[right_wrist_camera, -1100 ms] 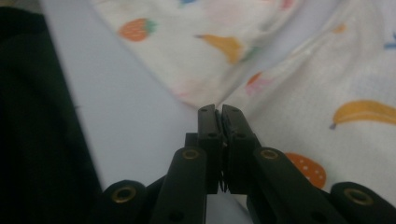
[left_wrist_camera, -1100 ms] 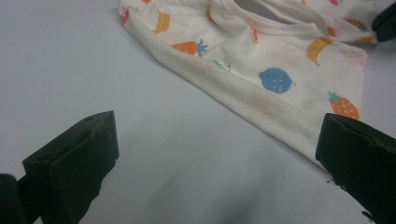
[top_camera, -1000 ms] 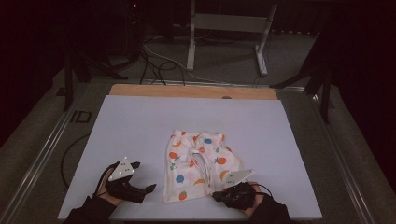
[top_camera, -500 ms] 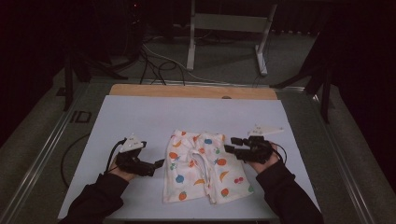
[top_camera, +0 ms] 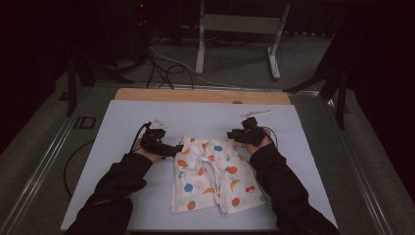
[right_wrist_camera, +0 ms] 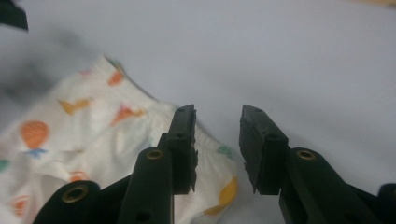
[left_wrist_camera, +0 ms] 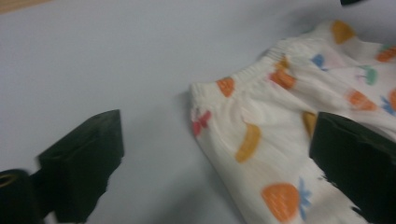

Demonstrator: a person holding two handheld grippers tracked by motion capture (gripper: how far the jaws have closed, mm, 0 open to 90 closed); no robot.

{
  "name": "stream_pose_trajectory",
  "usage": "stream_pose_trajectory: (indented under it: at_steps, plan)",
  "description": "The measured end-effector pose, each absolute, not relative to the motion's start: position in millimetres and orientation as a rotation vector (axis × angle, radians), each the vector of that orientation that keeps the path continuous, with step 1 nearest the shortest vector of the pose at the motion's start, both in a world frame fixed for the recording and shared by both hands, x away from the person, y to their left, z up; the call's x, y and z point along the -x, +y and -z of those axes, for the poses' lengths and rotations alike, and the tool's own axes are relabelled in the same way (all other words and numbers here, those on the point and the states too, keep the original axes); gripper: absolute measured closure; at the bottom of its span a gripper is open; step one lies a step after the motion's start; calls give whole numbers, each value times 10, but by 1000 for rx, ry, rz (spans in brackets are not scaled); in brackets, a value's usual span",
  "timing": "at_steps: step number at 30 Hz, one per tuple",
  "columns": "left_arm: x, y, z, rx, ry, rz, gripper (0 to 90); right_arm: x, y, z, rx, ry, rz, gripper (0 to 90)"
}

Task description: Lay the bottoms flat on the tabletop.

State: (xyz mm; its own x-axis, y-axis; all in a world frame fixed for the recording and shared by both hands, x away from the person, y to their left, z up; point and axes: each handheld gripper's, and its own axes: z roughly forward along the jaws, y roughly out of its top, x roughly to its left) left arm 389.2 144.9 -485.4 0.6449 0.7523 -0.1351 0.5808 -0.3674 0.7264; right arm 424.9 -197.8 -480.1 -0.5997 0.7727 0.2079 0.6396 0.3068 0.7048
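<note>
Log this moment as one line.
left gripper: open by waistband | right gripper: open, closing, nothing gripped | shorts: flat on table

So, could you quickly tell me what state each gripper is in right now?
Left gripper: open wide, jaws straddling a corner of the white fruit-print cotton shorts, nothing held.
Right gripper: partly open, just been closing, nothing between the jaws.

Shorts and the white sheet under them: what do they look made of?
Shorts: soft white fabric, probably cotton knit, matte, printed with coloured fruit; the gathered elastic waistband and limp creases suggest it. White sheet: smooth, flat and matte, perhaps paper or plastic board; I can't tell which. A wooden edge shows beyond it.
</note>
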Motion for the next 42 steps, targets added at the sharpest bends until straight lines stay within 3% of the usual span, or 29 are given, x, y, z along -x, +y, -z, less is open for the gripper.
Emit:
stream_pose_trajectory:
  at_steps: [10, 11, 14, 17, 27, 28, 30, 34, 39, 41, 42]
  plan:
    - [-4078, 1349, 5118, -2132, 1078, -266, 284, -4138, -1960, 5104, -1288, 2485, -969, 685]
    - [-4085, 1348, 5137, -2125, 1081, -261, 313, -4122, -1964, 5118, -1281, 2488, -955, 703]
    - [-4099, 1341, 5175, -2129, 1081, -263, 394, -4069, -1969, 5128, -1237, 2469, -911, 877]
    - [-4112, 1331, 5216, -2120, 1081, -258, 477, -4070, -2000, 5103, -1254, 2426, -916, 898]
    - [-4138, 1248, 5231, -2116, 1057, -254, 670, -4067, -2129, 5108, -1307, 2423, -898, 887]
    - [-4142, 1239, 5231, -2113, 1056, -246, 699, -4079, -2134, 5090, -1315, 2428, -931, 784]
    - [-4149, 1229, 5229, -2123, 1048, -253, 733, -4108, -2128, 5053, -1310, 2421, -975, 685]
    - [-4164, 1210, 5237, -2118, 1044, -217, 845, -4192, -2095, 4936, -1336, 2354, -1078, 610]
    - [-4174, 1200, 5239, -2111, 1043, -196, 887, -4323, -2000, 5010, -1360, 2398, -994, 610]
    - [-4168, 1210, 5236, -2114, 1043, -198, 893, -4331, -1965, 5072, -1363, 2438, -936, 646]
    - [-4167, 1215, 5238, -2111, 1044, -196, 894, -4316, -1943, 5095, -1381, 2467, -914, 716]
